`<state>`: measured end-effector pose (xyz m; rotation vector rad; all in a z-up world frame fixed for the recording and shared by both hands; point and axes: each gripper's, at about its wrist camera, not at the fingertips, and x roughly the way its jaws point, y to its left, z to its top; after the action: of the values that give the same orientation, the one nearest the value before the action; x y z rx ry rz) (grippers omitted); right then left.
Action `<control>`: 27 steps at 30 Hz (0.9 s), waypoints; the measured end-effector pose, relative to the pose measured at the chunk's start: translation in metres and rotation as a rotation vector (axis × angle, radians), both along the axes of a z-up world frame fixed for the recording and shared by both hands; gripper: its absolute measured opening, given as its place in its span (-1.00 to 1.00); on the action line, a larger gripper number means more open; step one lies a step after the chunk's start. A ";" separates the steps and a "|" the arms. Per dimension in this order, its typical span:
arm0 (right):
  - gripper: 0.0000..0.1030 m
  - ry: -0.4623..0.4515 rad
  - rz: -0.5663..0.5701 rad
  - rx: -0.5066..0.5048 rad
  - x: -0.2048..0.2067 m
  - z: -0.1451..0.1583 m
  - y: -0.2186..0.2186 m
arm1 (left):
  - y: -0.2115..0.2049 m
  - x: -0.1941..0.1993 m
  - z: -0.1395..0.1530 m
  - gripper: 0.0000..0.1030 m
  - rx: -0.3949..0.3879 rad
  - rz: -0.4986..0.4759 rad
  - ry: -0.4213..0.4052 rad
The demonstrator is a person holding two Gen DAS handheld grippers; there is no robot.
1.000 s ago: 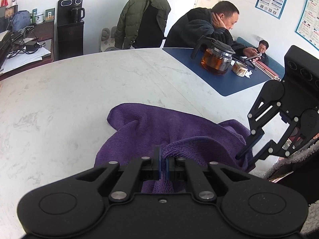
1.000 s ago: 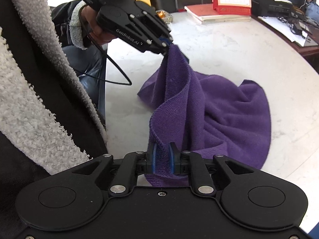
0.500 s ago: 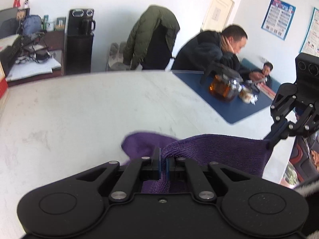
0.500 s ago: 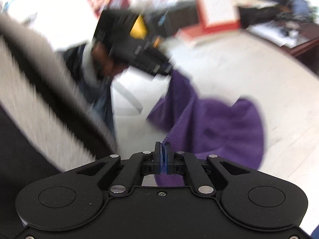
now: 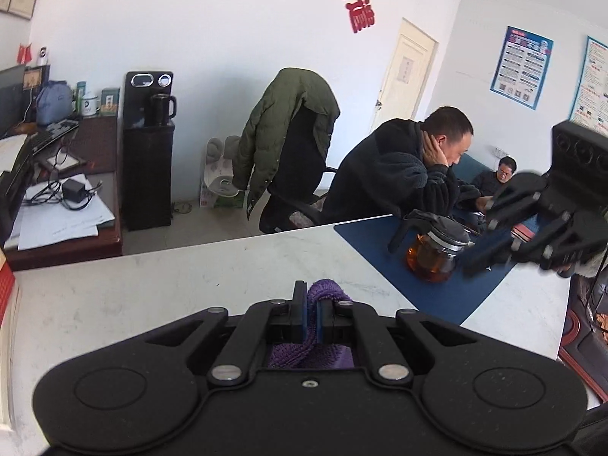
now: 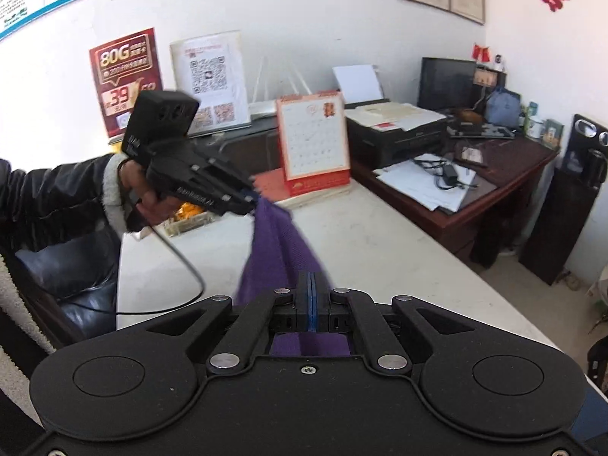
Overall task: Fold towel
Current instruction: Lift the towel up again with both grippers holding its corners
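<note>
The purple towel hangs stretched in the air between my two grippers, lifted off the white marble table. My left gripper is shut on a bunched corner of the towel. In the right wrist view the left gripper holds that corner up at the left. My right gripper pinches another edge; its jaws are opening very slightly, with the cloth still pressed between the pads. In the left wrist view the right gripper appears blurred at the far right. Most of the towel is hidden below the gripper bodies.
A glass teapot stands on a blue mat at the table's far right, where a person sits. A desk calendar and a small tray stand at the table's far end. A black cable trails from the left gripper.
Both grippers have risen and tilted up, lifting the towel off the table. The right gripper's jaws closed tighter on the cloth. The towel now hangs stretched between them.
</note>
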<state>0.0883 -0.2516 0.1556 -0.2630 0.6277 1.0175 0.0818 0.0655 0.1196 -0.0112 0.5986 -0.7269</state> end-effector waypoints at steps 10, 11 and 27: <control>-0.16 0.124 -0.026 -0.019 -0.004 -0.138 0.018 | -0.005 -0.001 0.008 -0.92 0.078 0.001 0.011; -0.12 0.125 -0.028 -0.020 0.001 -0.151 0.022 | -0.006 -0.001 0.010 -0.92 0.086 0.004 0.014; -0.96 0.198 0.064 0.052 0.039 -0.198 0.035 | 0.012 0.007 0.011 -0.92 0.111 0.139 0.033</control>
<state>0.1273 -0.2168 -0.0427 -0.1386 0.7745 1.1279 0.0892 0.0773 0.1310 0.0382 0.6621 -0.5591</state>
